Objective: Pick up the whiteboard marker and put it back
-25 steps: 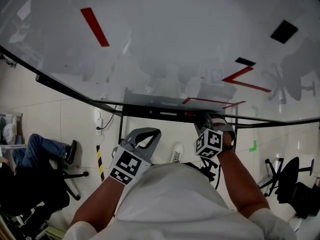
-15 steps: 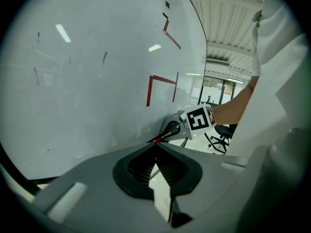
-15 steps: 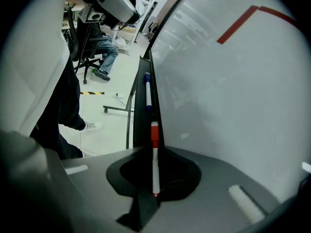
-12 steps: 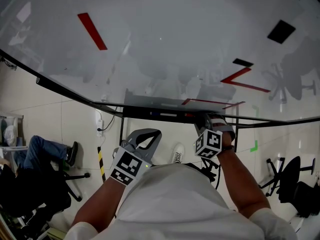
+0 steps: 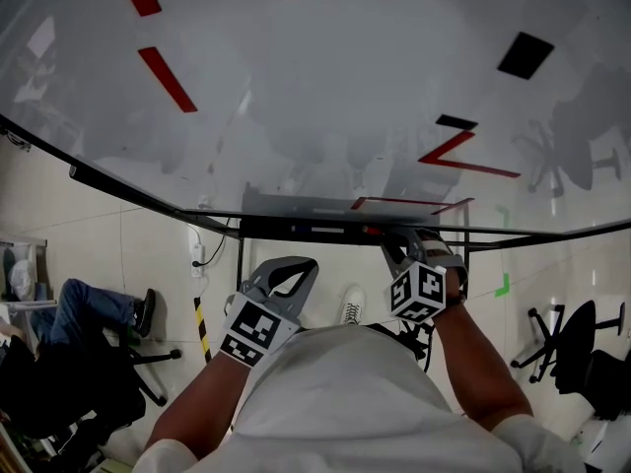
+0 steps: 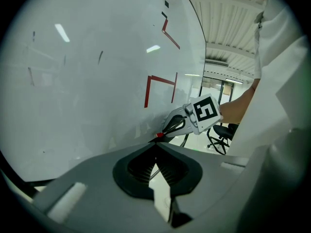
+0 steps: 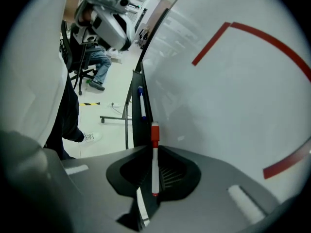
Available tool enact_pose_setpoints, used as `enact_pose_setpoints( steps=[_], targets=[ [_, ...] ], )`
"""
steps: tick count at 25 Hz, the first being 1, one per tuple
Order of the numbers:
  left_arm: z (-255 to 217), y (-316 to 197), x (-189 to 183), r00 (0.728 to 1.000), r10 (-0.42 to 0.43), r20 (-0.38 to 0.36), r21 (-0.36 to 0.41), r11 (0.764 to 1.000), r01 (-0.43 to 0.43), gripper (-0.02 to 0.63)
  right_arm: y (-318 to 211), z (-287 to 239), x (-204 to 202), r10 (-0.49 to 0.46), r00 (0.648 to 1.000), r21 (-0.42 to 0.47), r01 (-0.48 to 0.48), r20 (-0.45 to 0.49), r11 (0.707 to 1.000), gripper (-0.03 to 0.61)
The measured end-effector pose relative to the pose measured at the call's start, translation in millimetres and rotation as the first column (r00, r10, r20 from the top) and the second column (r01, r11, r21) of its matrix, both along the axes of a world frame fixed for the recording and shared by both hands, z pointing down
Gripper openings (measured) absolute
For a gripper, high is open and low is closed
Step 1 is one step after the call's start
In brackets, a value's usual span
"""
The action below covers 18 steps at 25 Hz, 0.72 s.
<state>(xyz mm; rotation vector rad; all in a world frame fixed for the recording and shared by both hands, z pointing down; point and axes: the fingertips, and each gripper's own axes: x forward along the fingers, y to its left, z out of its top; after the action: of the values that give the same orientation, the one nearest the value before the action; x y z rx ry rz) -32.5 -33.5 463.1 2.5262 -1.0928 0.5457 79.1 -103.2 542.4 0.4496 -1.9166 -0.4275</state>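
Two tongs are seen, one in each hand. Two markers can be counted: the whiteboard marker (image 7: pixel 154 165), white with a red cap, and a second marker (image 7: pixel 141 104) with a blue end. One whiteboard (image 5: pixel 325 77) and one tray (image 5: pixel 296 228) along its lower edge are shown. On the board, several red lines (image 5: pixel 166 79) and two black rectangles (image 5: pixel 525 55) are visible.

Both forearms are stretched forward from the body towards the board's lower edge. The left tongs (image 6: pixel 156 143) are held back from the tray, above the floor, and are pressed together with nothing between them. The right tongs (image 5: pixel 392 238) are brought up to the tray's right part and are clamped on the whiteboard marker, which is gripped along its white body with the red cap pointed out past the tips, towards the tray and close to the board. Whether the cap touches the tray cannot be told.

In the tray, the blue-ended marker is seen lying lengthwise, further along from the held one.
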Motion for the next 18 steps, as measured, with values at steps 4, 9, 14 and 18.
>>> enact_pose_setpoints(
  steps=[4,9,14,18],
  targets=[
    [-2,-2,4,1.0,0.002,-0.013,-0.001,1.0,-0.002,0.017,9,-20,-2,0.079,0.987,-0.065,-0.07,0.14,0.995,0.04],
    [-3,-4,7,1.0,0.005,-0.017,0.0,1.0,-0.005,0.017,15,-31,-3,0.181,0.939,-0.154,-0.141,0.291,0.978,0.04],
    [-4,-3,11,1.0,0.014,-0.016,-0.002,1.0,-0.014,0.017,13,-46,-1,0.311,0.828,-0.284,-0.193,0.466,0.939,0.04],
    [-5,-4,11,0.999,0.001,-0.05,-0.019,1.0,-0.002,0.017,14,-55,3,0.39,0.736,-0.366,-0.207,0.553,0.908,0.04]
  ],
)
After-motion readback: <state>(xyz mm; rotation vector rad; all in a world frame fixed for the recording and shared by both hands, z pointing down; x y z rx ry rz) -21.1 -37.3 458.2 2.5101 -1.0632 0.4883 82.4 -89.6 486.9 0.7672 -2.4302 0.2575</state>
